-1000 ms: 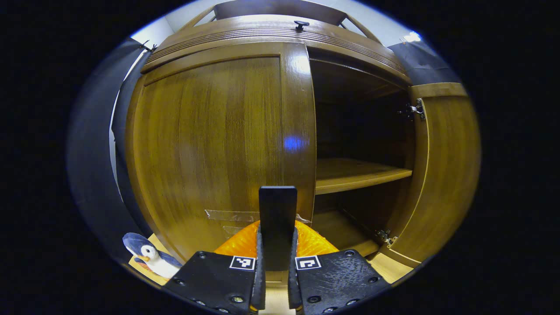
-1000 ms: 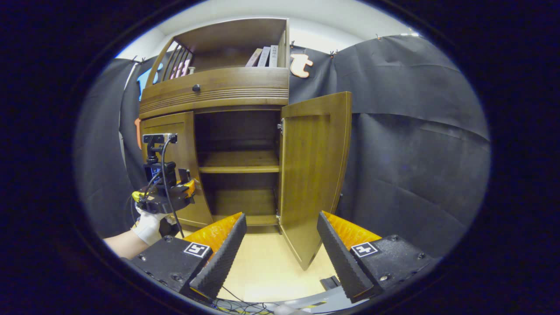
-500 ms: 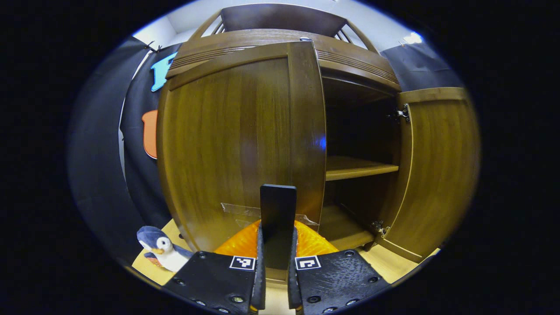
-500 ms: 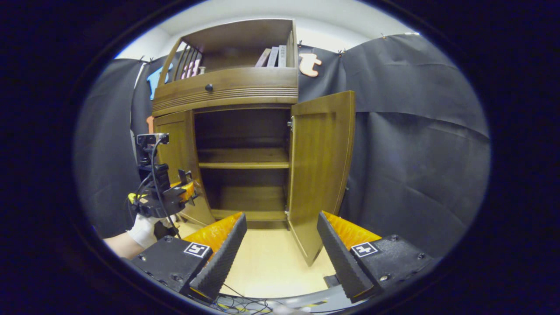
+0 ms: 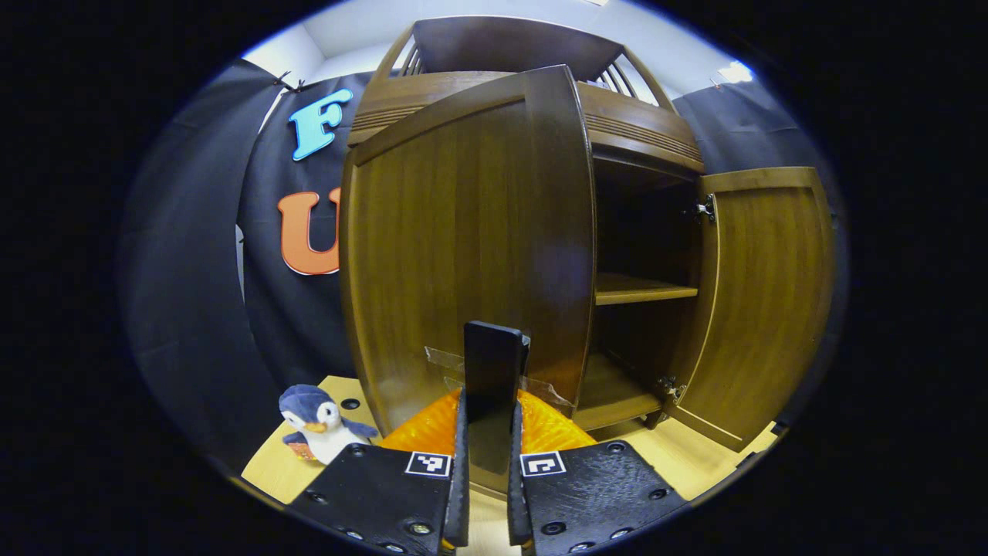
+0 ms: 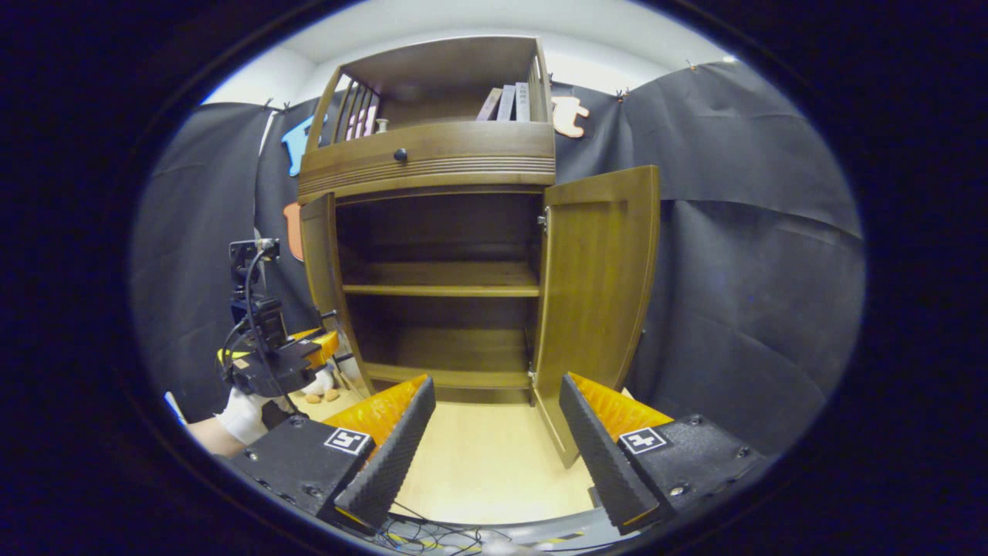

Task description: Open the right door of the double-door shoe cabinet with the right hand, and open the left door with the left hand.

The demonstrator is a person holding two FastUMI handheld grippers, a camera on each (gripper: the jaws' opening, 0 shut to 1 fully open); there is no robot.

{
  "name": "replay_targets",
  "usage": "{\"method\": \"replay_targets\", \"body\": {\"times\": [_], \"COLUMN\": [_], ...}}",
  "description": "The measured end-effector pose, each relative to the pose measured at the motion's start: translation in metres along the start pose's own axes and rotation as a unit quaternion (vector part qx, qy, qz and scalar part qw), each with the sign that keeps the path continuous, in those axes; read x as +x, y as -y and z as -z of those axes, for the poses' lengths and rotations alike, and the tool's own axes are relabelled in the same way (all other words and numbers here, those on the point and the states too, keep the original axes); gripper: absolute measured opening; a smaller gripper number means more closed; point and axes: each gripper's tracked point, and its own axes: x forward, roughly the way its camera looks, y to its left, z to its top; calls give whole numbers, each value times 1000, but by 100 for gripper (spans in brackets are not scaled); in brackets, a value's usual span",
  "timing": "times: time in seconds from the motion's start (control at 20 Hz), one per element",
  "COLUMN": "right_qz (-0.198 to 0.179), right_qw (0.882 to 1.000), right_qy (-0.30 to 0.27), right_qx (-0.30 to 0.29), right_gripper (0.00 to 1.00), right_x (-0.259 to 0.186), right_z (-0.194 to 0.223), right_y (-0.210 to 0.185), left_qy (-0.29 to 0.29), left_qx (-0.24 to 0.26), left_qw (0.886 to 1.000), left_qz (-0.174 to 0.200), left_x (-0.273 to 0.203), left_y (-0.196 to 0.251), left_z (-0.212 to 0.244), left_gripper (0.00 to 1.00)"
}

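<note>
Well, far left on the floor sits a toy penguin (image 5: 320,422), beside the shoe cabinet (image 6: 432,154). My left gripper (image 5: 488,471) has its fingers pressed together on a dark handle strip (image 5: 492,378) low on the left door (image 5: 463,255), which stands swung out toward me. Past its edge I see the inner shelf (image 5: 641,289). My right gripper (image 6: 494,432) hangs with fingers spread wide over the pale floor (image 6: 486,471), holding nothing, and the right door (image 6: 594,286) stands fully open beyond it.
</note>
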Motion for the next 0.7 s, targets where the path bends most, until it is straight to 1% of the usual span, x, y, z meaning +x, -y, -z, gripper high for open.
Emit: {"method": "replay_targets", "body": {"times": [0.3,0.35,0.4,0.5,0.55,0.6,0.65,0.7], "right_qz": [-22,-27,-31,-39,-44,-48,-50,-52], "right_qw": [1000,1000,1000,999,999,999,999,999], "right_qy": [0,0,0,1,1,1,2,2], "right_qx": [-2,-3,-4,-7,-8,-9,-9,-9], "right_gripper": [100,100,100,100,100,100,100,100], "right_x": [-2,-2,-3,-5,-6,-8,-9,-10], "right_z": [3,3,4,6,6,7,8,8], "right_y": [-18,-21,-25,-31,-35,-38,-39,-41], "left_qy": [0,-2,1,1,-4,-4,-6,-5], "left_qx": [-2,-2,-9,-4,-4,-2,-3,-5], "left_qw": [1000,999,999,999,998,998,997,997], "left_qz": [-22,-33,-35,-48,-62,-65,-71,-75], "left_x": [-30,-36,-44,-50,-56,-61,-60,-61], "left_y": [-29,-39,-46,-58,-68,-75,-81,-88], "left_z": [3,2,4,4,7,6,8,8], "left_gripper": [18,18,7,7,7,1,1,9]}}
